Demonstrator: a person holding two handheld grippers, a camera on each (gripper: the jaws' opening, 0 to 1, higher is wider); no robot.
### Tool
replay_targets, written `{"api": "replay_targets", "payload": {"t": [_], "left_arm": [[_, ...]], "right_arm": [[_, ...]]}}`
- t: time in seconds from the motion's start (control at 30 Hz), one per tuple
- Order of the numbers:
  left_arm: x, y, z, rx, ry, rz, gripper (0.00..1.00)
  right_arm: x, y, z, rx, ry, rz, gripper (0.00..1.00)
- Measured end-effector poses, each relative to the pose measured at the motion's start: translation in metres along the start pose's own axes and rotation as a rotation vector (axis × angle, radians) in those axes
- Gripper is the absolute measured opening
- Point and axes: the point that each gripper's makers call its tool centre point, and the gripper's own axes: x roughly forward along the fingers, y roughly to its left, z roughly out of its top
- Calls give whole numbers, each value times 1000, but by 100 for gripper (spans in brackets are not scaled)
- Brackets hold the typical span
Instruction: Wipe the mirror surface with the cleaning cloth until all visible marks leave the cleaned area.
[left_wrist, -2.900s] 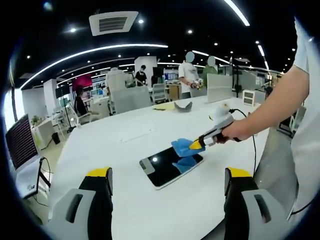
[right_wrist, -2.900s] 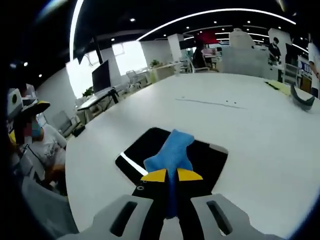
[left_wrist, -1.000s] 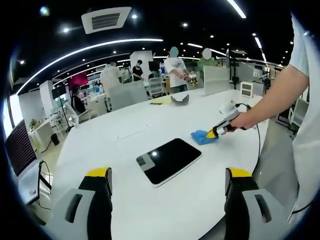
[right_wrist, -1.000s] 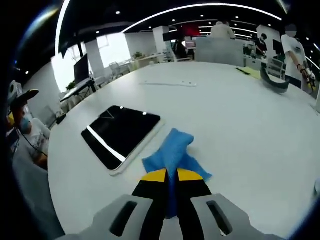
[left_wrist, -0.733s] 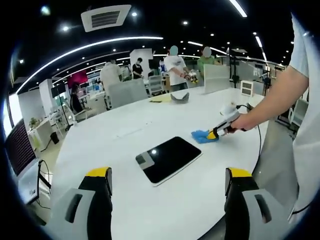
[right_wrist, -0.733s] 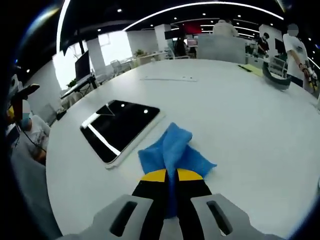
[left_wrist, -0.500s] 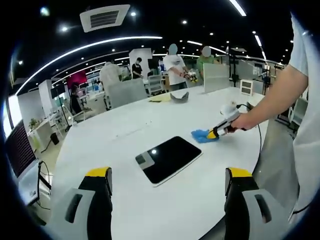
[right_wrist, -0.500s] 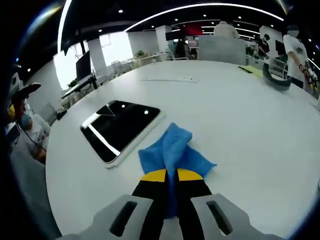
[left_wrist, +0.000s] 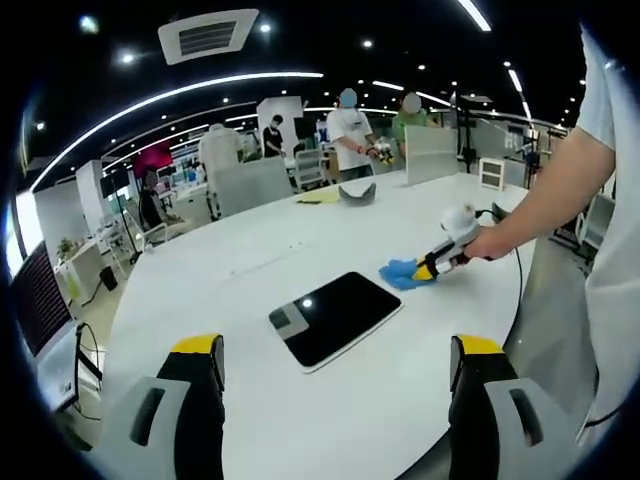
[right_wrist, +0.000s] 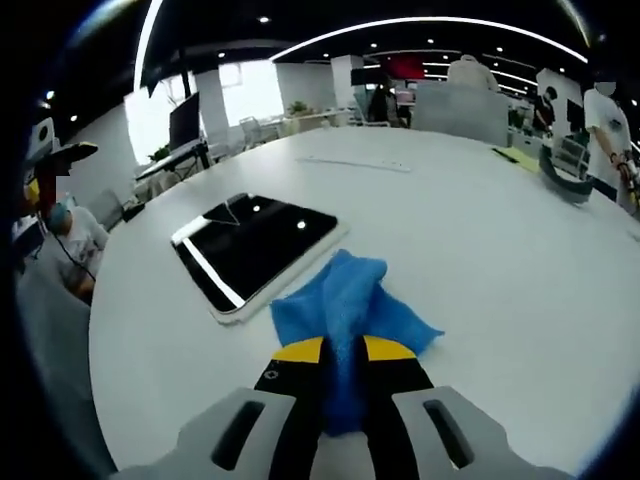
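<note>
In the left gripper view, the left gripper (left_wrist: 335, 375) rises from the bottom of the frame with its two yellow-tipped fingers (left_wrist: 197, 348) spread wide apart and nothing between them, hovering above the white worktop (left_wrist: 250, 290). Just beyond, at the centre of the frame, the mirror (left_wrist: 334, 318) lies flat on the worktop, a dark rectangle with a pale border that reflects a ceiling light. Right of it and a little farther, apart from its edge, the blue cleaning cloth (left_wrist: 400, 272) rests bunched on the worktop, pinched by the right gripper (left_wrist: 428, 268), which a person's hand (left_wrist: 488, 244) holds from the right of the frame. Farther back, a dark curved object (left_wrist: 357, 192) lies on the worktop, and people stand behind it.

In the right gripper view, the right gripper (right_wrist: 343, 350) comes up from the bottom centre, its yellow-tipped fingers (right_wrist: 297, 351) pressed together on the cleaning cloth (right_wrist: 345, 298), which spreads forward onto the worktop (right_wrist: 480, 250). Beyond the cloth, to the upper left, lies the mirror (right_wrist: 255, 245); its near corner sits just beside the cloth, whether touching I cannot tell. A seated person shows at the left edge.
</note>
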Motion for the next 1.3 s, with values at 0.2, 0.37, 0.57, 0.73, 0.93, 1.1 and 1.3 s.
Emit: {"api": "replay_targets", "payload": {"t": [0.2, 0.37, 0.57, 0.73, 0.93, 1.1, 1.3], "left_arm": [[1, -2, 1, 4, 0, -4, 94], [1, -2, -1, 11, 5, -7, 94], [4, -3, 1, 14, 3, -11, 94], [4, -2, 2, 12, -1, -11, 94], [3, 0, -1, 7, 2, -10, 94], [3, 3, 3, 3, -11, -8, 94], [2, 4, 7, 7, -40, -16, 94]], "right_arm": [[-1, 10, -1, -72, -3, 35, 20], [-1, 11, -1, -80, -11, 30, 23], [-1, 11, 0, -84, -13, 30, 23], [-1, 10, 0, -86, -4, 33, 23], [-10, 13, 9, -58, -11, 11, 24], [-29, 20, 34, -34, -99, 7, 27], [-57, 39, 60, 22, -174, 26, 36]]}}
